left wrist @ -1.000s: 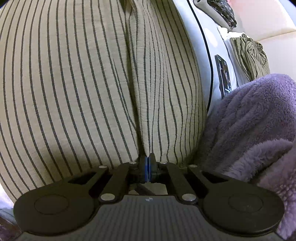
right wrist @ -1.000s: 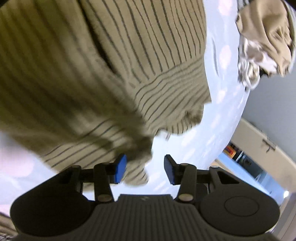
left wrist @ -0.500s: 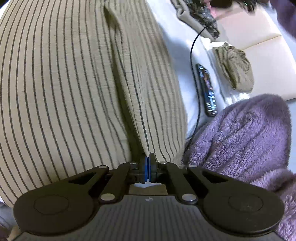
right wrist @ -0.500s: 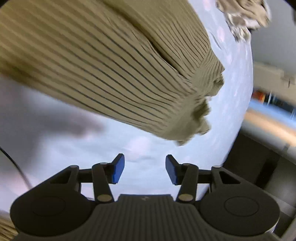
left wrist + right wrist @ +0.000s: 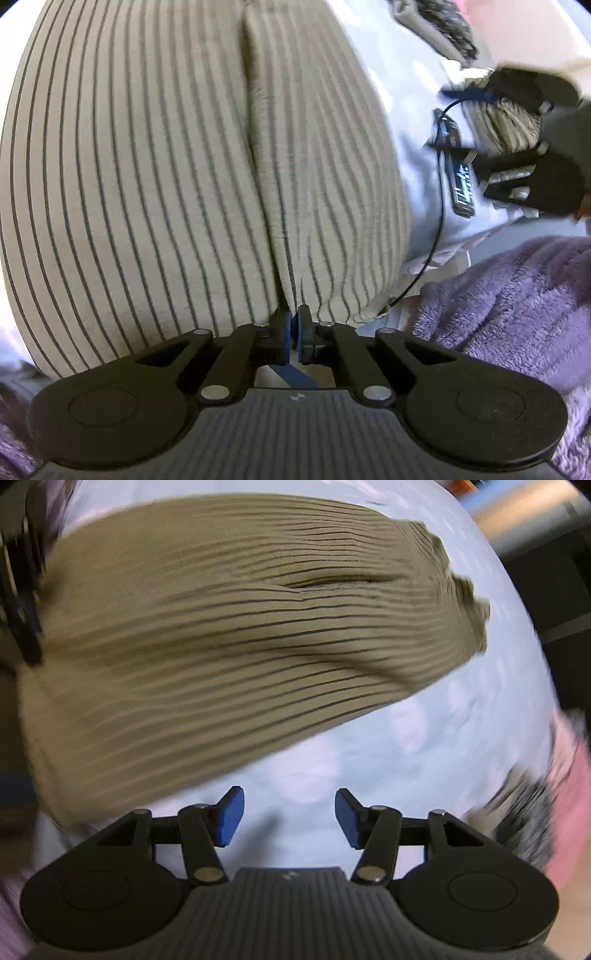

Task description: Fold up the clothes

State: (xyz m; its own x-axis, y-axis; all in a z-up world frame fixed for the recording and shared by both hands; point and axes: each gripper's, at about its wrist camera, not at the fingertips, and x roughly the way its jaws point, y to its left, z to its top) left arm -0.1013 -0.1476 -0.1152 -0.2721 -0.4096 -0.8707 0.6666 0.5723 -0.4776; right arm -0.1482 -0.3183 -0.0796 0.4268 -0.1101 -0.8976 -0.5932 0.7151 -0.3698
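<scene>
A beige garment with thin dark stripes [image 5: 147,166] lies spread on a pale blue sheet [image 5: 417,129], with a lengthwise fold running down to my left gripper [image 5: 294,328]. Its blue pads pinch the near edge of that fold, and the jaws are opening with a thin slit between them. In the right wrist view the same garment [image 5: 221,646] lies across the upper half. My right gripper [image 5: 289,818] hovers over bare sheet [image 5: 369,757] just beside the garment; its jaws are opening and nothing is between them. It shows blurred in the left wrist view [image 5: 517,147].
A dark phone [image 5: 460,173] with a black cable [image 5: 439,221] lies on the sheet right of the garment. A purple fleece sleeve [image 5: 509,306] fills the lower right. More clothes [image 5: 443,29] are heaped at the far right; a dark patterned piece [image 5: 528,819] shows blurred.
My right gripper has let the garment's hem lie, swung off it over bare sheet while rolling, and opened wider. It now appears in the left view. The left pads have parted slightly.
</scene>
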